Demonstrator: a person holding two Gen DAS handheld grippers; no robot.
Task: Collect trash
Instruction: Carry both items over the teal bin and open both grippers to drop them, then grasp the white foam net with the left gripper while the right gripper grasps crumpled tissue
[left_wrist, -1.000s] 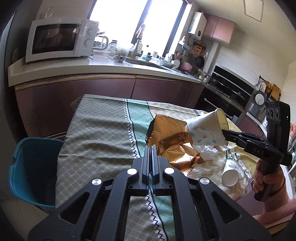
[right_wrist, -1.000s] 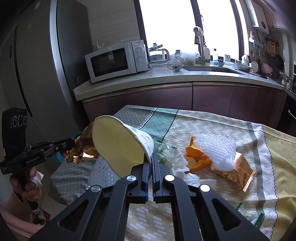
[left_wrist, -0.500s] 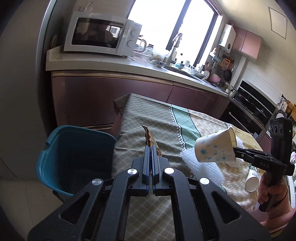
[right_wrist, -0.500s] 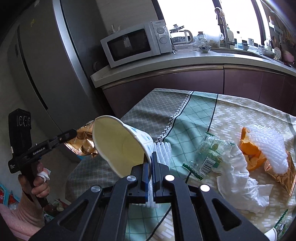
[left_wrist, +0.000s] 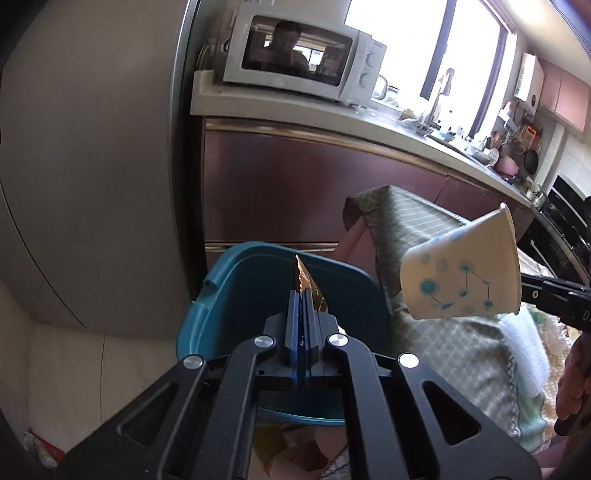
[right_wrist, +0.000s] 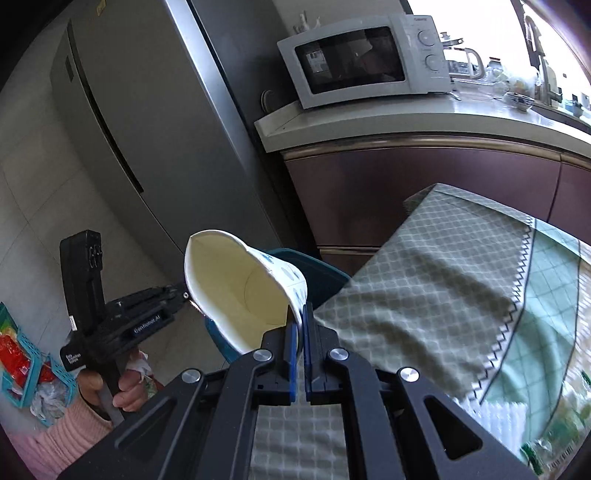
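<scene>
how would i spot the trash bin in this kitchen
Find the white microwave on the counter; below its maroon cabinets, the bin stands on the floor by the clothed table's corner. It is the only teal tub there, open-topped.

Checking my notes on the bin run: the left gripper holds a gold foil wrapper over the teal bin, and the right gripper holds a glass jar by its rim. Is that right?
One detail is wrong. The right gripper is shut on a paper cup, pinched by its rim, not a glass jar; the right wrist view shows it. The left gripper does hold the gold foil wrapper over the teal bin.
</scene>
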